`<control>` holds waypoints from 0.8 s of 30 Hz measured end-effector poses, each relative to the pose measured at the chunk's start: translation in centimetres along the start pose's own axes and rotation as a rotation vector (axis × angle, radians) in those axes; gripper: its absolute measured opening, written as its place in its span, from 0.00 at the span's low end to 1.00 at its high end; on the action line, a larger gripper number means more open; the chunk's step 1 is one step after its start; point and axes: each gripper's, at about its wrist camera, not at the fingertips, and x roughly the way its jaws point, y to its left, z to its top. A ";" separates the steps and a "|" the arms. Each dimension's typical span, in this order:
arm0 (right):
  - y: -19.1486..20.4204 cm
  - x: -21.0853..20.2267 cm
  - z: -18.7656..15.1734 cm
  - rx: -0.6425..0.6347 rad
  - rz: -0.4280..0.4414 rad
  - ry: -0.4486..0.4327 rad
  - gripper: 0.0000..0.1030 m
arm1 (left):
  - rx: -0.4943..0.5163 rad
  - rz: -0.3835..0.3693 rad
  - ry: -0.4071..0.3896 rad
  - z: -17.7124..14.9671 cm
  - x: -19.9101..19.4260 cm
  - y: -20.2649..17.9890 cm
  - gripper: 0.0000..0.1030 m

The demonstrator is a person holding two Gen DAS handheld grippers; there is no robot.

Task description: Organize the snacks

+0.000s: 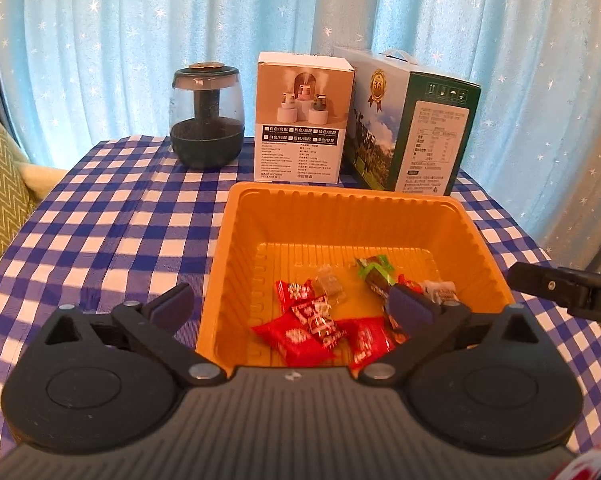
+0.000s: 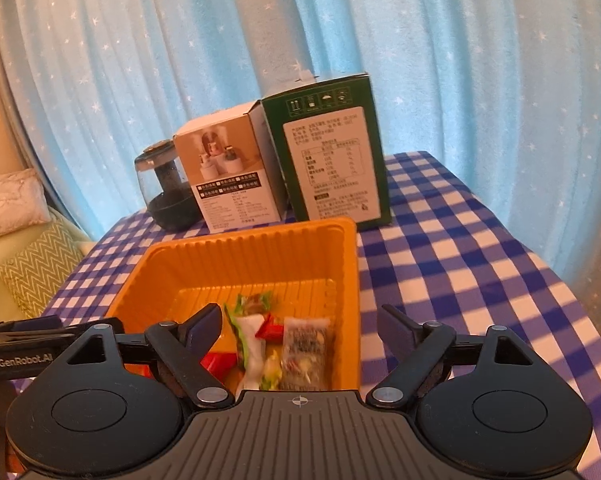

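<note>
An orange plastic tray (image 1: 340, 196) sits on the blue-and-white checked tablecloth (image 1: 112, 240). Inside lie red snack packets (image 1: 300, 336), a clear-wrapped candy (image 1: 330, 284) and a green-wrapped one (image 1: 374, 270). My left gripper (image 1: 292, 304) hangs open over the tray's near left side, its left finger (image 1: 176, 304) outside the rim, nothing between the pads. In the right wrist view my right gripper (image 2: 302, 324) is open above the tray (image 2: 252, 236); blurred packets (image 2: 304, 352) show between its fingers, and neither pad touches them. Part of the other gripper (image 1: 560, 292) reaches in from the right.
Behind the tray stand a dark humidifier jar (image 1: 207, 120), a white carton (image 1: 300, 120) and a green carton (image 1: 420, 132). A blue star-print curtain (image 1: 140, 40) closes off the back. A sofa with a zigzag cushion (image 1: 0, 208) lies left of the table.
</note>
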 end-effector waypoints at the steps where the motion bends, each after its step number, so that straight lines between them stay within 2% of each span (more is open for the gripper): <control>1: 0.0 -0.5 -0.2 0.005 -0.001 -0.003 0.82 | -0.001 0.002 -0.001 -0.2 -0.5 -0.1 1.00; 11: 0.8 -6.3 -1.4 0.022 -0.009 0.050 0.82 | 0.050 0.035 -0.035 -2.3 -8.0 -1.5 1.00; 24: 4.3 -15.5 -2.7 -0.010 -0.021 0.081 0.82 | 0.015 0.056 -0.022 -5.4 -18.5 -2.5 1.00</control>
